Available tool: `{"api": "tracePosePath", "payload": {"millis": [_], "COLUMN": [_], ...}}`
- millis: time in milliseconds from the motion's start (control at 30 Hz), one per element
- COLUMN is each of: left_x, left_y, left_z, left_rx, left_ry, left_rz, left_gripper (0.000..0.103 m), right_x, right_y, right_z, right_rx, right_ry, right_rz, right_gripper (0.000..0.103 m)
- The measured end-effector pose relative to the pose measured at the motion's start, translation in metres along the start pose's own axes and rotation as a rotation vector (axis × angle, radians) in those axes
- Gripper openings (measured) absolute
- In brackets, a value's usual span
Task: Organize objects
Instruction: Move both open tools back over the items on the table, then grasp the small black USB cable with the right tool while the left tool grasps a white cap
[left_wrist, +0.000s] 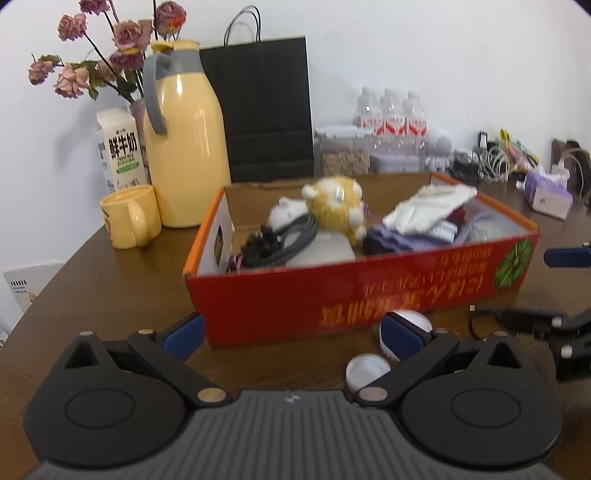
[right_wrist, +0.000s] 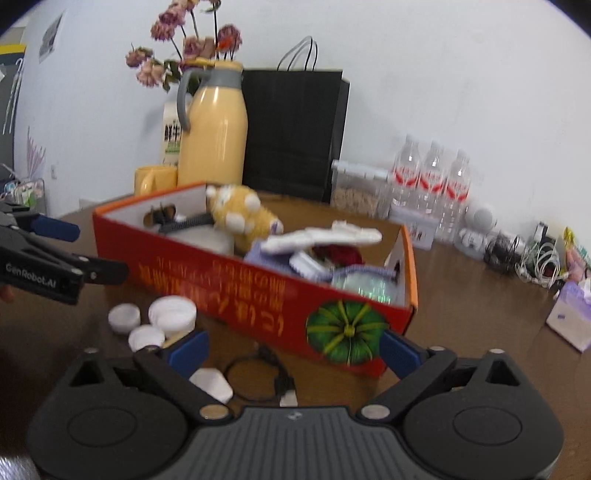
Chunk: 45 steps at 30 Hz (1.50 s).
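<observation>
An open red cardboard box (left_wrist: 280, 306) (right_wrist: 221, 273) with an orange rim stands on the brown table. Inside lie a yellow plush toy (left_wrist: 338, 206) (right_wrist: 240, 216), a coiled black braided cable (left_wrist: 284, 240), white cloth (left_wrist: 428, 208) (right_wrist: 325, 236) and purple cloth (left_wrist: 395, 238). My left gripper (left_wrist: 293, 336) (right_wrist: 101, 253) is open just before the box's near wall, holding nothing. Small white jars (left_wrist: 408, 319) (right_wrist: 171, 314) sit by its right finger. My right gripper (right_wrist: 294, 352) (left_wrist: 524, 286) is open at the box's right corner, above a thin black cable (right_wrist: 258, 369) and a white plug (right_wrist: 212, 384).
Behind the box stand a yellow jug (left_wrist: 184, 147), a yellow mug (left_wrist: 129, 216), a milk carton (left_wrist: 118, 147), dried roses (left_wrist: 122, 37), a black paper bag (left_wrist: 262, 107), a cereal container (left_wrist: 345, 155) and water bottles (left_wrist: 391, 122). A tissue pack (left_wrist: 548, 192) and tangled cords (left_wrist: 495, 162) lie far right.
</observation>
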<state>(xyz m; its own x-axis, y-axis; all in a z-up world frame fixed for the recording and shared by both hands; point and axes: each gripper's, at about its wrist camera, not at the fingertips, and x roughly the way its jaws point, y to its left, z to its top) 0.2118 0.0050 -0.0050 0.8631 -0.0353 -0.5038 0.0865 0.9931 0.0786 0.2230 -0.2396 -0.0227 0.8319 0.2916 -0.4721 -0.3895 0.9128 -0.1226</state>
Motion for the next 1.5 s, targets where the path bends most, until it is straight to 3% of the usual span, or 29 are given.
{"api": "tracePosePath", "payload": {"millis": [67, 233, 367, 567, 667, 833, 967, 1000, 1100, 1500], "left_x": [0.002, 0.005, 0.007, 0.012, 0.014, 0.015, 0.015, 0.014, 0.014, 0.012], "left_y": [0.000, -0.001, -0.005, -0.011, -0.012, -0.013, -0.014, -0.015, -0.016, -0.011], "left_z": [-0.005, -0.011, -0.012, -0.015, -0.015, -0.015, -0.014, -0.014, -0.014, -0.013], "left_rx": [0.008, 0.015, 0.035, 0.056, 0.051, 0.039, 0.017, 0.014, 0.015, -0.016], "left_ry": [0.029, 0.068, 0.085, 0.116, 0.128, 0.130, 0.124, 0.122, 0.118, 0.099], "left_rz": [-0.010, -0.042, -0.072, -0.094, -0.112, -0.149, -0.161, -0.168, -0.175, -0.157], "left_gripper": [0.103, 0.103, 0.101, 0.079, 0.078, 0.065, 0.038, 0.029, 0.029, 0.029], "right_x": [0.001, 0.013, 0.017, 0.020, 0.022, 0.026, 0.028, 0.028, 0.027, 0.021], "right_y": [-0.002, -0.012, -0.014, -0.018, -0.020, -0.022, -0.022, -0.022, -0.021, -0.015], "right_z": [-0.002, -0.004, -0.006, -0.006, -0.006, -0.008, -0.008, -0.008, -0.008, -0.006], "right_rx": [0.009, 0.074, 0.089, 0.108, 0.124, 0.150, 0.154, 0.152, 0.146, 0.117], "right_ry": [0.013, 0.070, 0.087, 0.100, 0.114, 0.139, 0.147, 0.146, 0.144, 0.109], "right_rz": [-0.003, 0.001, 0.022, 0.034, 0.038, 0.070, 0.073, 0.074, 0.086, 0.097], "right_gripper": [0.089, 0.059, 0.056, 0.048, 0.046, 0.039, 0.034, 0.029, 0.013, 0.012]}}
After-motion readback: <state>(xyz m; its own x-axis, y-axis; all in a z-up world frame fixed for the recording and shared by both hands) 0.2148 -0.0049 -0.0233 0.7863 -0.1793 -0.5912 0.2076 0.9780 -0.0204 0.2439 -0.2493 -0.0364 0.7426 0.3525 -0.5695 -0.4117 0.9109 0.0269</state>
